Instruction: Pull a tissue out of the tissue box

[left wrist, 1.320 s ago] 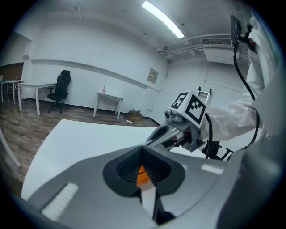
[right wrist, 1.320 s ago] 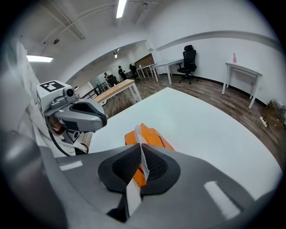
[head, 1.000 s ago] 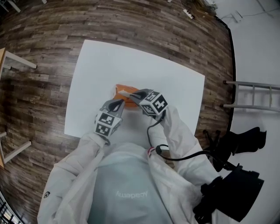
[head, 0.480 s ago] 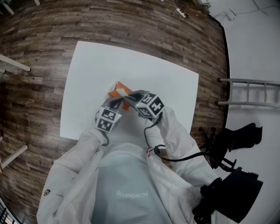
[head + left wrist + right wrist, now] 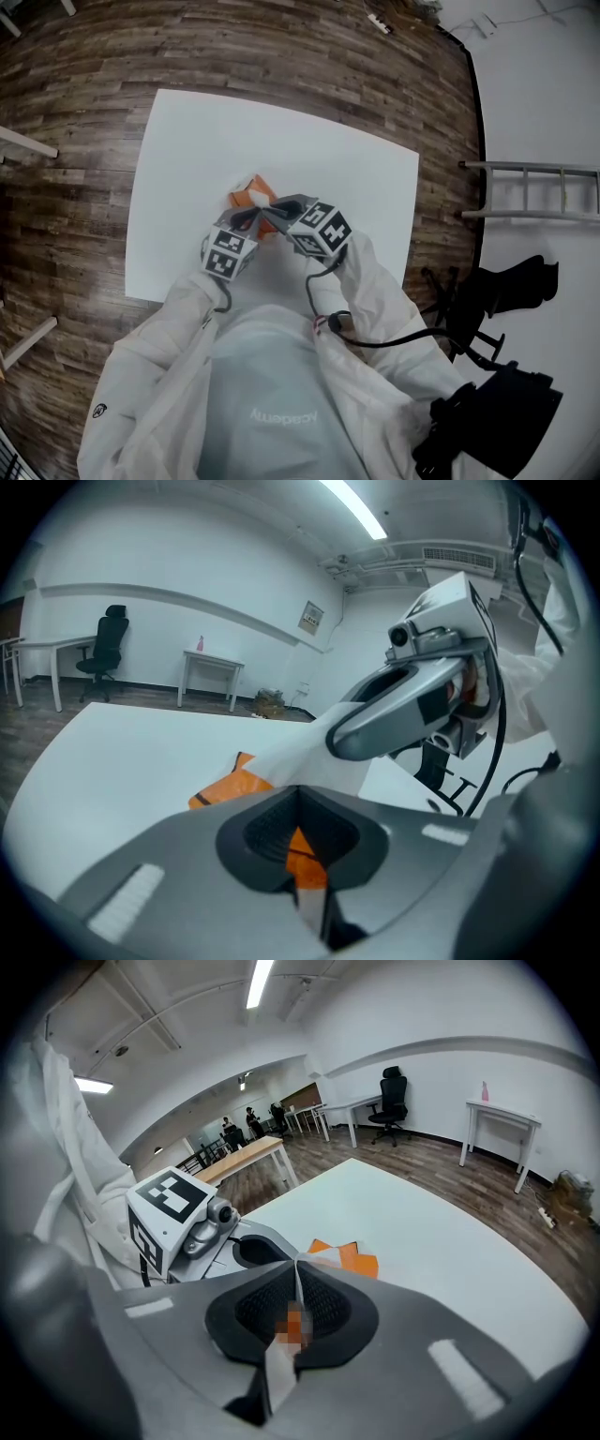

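Tissue box [image 5: 254,196], orange, pinched in left tongs [image 5: 249,219], tissue [image 5: 313,754] clamped in right tongs [image 5: 271,210]

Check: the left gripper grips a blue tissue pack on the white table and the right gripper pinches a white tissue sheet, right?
No: the soft tissue pack is orange, not blue, per the left gripper view. The left gripper does grip it on the white table; the right gripper pinches a white tissue sheet.
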Motion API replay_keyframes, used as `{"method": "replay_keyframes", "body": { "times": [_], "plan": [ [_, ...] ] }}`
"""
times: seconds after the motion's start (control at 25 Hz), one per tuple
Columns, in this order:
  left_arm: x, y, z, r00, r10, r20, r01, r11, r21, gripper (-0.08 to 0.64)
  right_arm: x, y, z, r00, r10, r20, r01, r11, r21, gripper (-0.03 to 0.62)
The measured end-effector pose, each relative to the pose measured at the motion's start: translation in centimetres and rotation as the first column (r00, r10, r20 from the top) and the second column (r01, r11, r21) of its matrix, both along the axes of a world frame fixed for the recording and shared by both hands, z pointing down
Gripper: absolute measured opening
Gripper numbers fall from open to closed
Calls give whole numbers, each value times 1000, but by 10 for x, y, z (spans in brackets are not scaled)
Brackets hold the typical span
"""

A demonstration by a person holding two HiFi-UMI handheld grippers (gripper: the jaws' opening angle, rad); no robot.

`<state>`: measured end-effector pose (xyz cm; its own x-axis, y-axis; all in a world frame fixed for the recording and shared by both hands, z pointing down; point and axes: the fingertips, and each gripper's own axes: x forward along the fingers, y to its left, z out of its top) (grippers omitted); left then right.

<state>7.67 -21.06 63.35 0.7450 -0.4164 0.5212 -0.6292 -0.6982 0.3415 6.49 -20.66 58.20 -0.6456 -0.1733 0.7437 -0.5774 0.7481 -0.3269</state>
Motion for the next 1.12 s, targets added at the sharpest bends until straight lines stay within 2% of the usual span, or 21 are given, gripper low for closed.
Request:
{"method": "replay_keyframes", "body": {
  "times": [1.12],
  "plan": [
    [3,4,8,998,67,21,-67,998,4,0,4,4,-38,995,93,41,-96,993,66,3]
  ]
}}
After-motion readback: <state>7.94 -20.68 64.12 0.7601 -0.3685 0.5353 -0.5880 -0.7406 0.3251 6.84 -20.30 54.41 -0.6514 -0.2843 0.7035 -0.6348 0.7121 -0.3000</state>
